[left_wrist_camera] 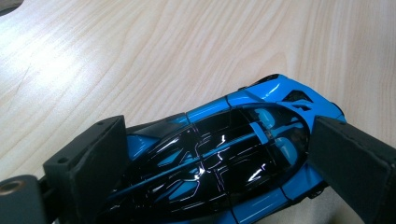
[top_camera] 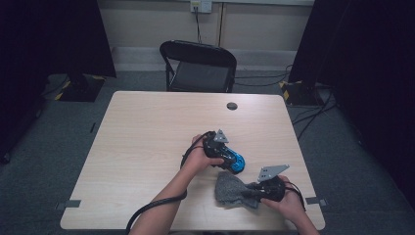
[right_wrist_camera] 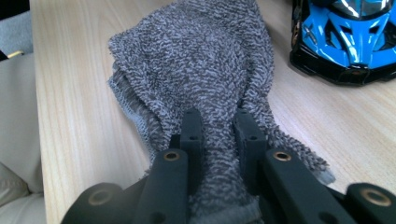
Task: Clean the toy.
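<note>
A blue and black toy car (left_wrist_camera: 219, 154) lies between the jaws of my left gripper (top_camera: 229, 159), which press on its two sides; the car (top_camera: 235, 161) rests on the wooden table (top_camera: 147, 132) right of centre. My right gripper (right_wrist_camera: 219, 123) is shut on a bunched fold of a grey terry cloth (right_wrist_camera: 201, 70). In the high view the cloth (top_camera: 230, 190) lies near the table's front edge, just below the car, with the right gripper (top_camera: 252, 192) at its right side. The car's nose (right_wrist_camera: 350, 42) shows beyond the cloth in the right gripper view.
A small dark round disc (top_camera: 232, 105) lies near the table's far edge. A black folding chair (top_camera: 198, 66) stands behind the table. Bare wood spreads over the table's left half.
</note>
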{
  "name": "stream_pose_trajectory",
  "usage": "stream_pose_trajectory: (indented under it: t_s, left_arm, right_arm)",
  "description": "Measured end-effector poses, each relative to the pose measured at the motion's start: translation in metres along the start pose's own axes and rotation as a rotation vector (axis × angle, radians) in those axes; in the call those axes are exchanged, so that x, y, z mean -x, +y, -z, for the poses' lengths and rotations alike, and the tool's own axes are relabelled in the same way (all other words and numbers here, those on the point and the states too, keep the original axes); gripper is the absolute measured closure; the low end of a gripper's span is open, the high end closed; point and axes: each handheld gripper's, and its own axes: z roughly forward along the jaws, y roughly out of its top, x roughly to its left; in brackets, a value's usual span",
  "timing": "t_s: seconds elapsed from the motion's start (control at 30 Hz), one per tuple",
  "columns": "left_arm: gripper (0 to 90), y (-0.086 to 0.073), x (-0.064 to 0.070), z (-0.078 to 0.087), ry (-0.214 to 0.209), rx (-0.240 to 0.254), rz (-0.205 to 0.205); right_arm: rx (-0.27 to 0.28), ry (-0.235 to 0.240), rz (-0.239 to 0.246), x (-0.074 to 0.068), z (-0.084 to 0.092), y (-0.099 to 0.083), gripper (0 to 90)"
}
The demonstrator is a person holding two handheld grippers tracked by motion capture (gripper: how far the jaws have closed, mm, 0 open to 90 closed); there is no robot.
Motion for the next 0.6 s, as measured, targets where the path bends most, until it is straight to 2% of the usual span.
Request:
stream_pose_trajectory:
  t_s: [0.6]
  left_arm:
    - [5.0, 0.0, 0.001, 0.0, 0.002, 0.001, 0.001]
  right_arm:
    - [-0.01, -0.066, -0.042, 0.011, 0.008, -0.003, 76.9]
